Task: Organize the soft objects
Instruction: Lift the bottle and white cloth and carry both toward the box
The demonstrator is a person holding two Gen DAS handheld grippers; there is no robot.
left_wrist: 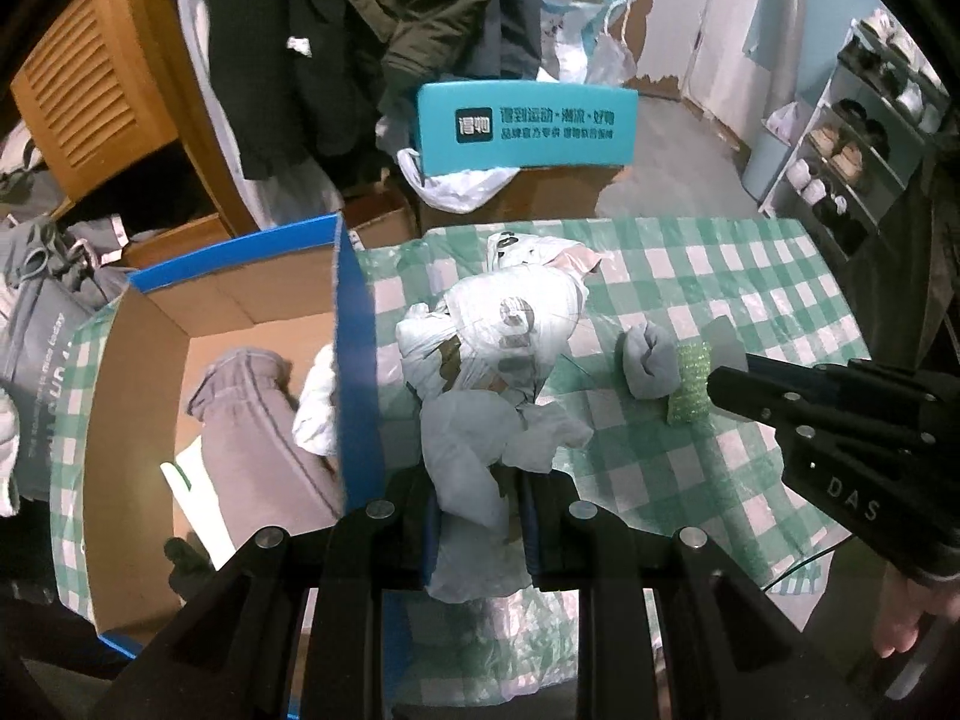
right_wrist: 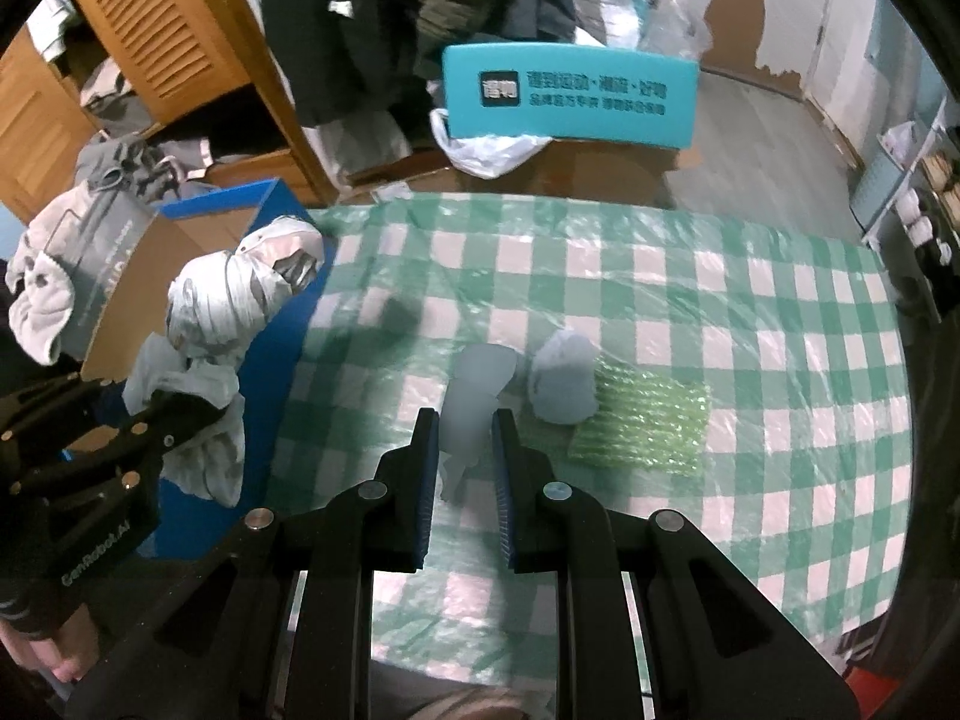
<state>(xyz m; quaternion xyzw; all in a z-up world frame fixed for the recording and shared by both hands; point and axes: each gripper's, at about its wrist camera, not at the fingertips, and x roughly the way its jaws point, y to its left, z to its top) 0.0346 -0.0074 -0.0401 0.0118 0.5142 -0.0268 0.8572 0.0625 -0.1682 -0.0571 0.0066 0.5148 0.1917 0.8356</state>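
Observation:
My left gripper is shut on a crumpled white printed garment and holds it up beside the blue-rimmed cardboard box; the garment also shows in the right wrist view. The box holds folded grey trousers and a white cloth. My right gripper is shut on a pale translucent soft piece just above the checked tablecloth. A rolled grey sock and a green bubble-wrap pad lie right of it; both show in the left wrist view too: sock, pad.
A teal box stands on a brown carton behind the table. Dark coats hang at the back. A shoe rack is at the right. Wooden louvred furniture and a grey bag with clothes are at the left.

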